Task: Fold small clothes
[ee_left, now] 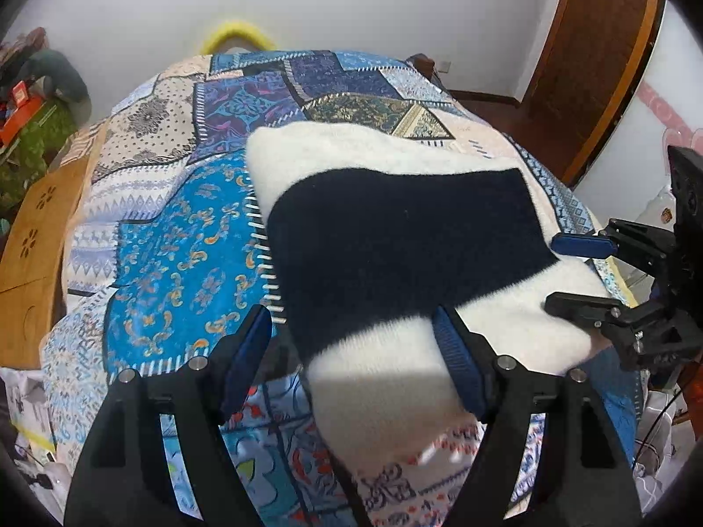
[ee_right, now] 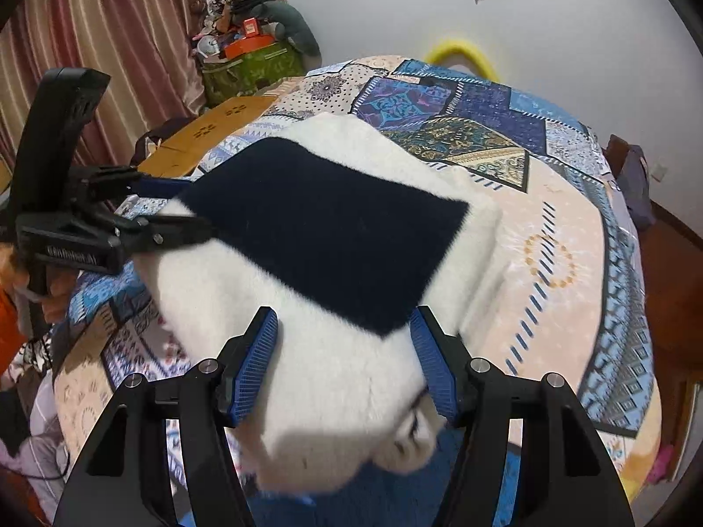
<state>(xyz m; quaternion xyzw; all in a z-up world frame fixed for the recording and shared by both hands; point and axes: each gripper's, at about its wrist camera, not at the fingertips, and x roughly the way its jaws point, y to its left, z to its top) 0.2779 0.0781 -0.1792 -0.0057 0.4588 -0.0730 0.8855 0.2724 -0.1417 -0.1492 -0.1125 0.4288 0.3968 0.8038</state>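
A fluffy white garment with a wide navy band (ee_left: 408,237) lies folded on the patterned bedspread (ee_left: 184,237); it also shows in the right wrist view (ee_right: 325,228). My left gripper (ee_left: 351,333) is open at the garment's near left edge, the cloth's corner between its blue pads. My right gripper (ee_right: 345,338) is open, its jaws astride the garment's near end. Each gripper shows in the other's view: the right one (ee_left: 567,272) at the garment's right edge, the left one (ee_right: 175,202) at its left edge, both open.
A wooden side table (ee_left: 35,237) stands left of the bed. A pile of bags and boxes (ee_right: 250,52) sits by the striped curtain (ee_right: 101,44). A brown door (ee_left: 593,66) is at the far right. A yellow loop (ee_left: 237,35) shows behind the bed.
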